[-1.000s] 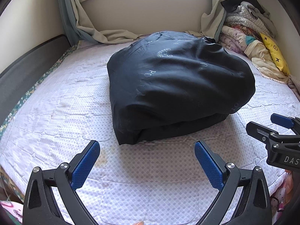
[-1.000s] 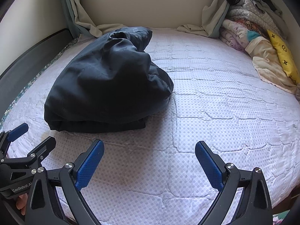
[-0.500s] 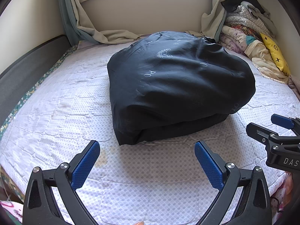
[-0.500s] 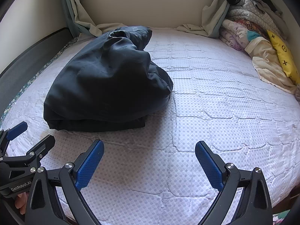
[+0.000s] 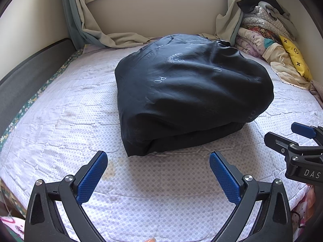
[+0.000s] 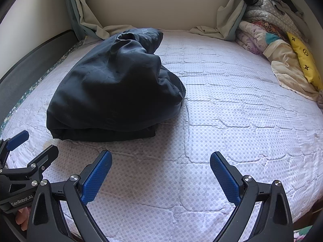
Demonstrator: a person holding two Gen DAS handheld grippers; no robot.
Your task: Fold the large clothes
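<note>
Holding both our left gripper (image 5: 157, 173) and right gripper (image 6: 160, 173) with fingers spread wide and empty, we see the folded dark garment (image 5: 191, 92) lying on the bed (image 5: 60, 104) just beyond our left fingers.

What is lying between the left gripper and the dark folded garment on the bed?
Only bare quilted mattress cover with a faint yellowish stain, between the left gripper and the garment; shown in the left wrist view.

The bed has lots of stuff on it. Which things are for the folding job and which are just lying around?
For the job: black garment, left gripper, right gripper.

Just lying about: blanket pile, yellow pillow, curtains, on the mattress.
</note>
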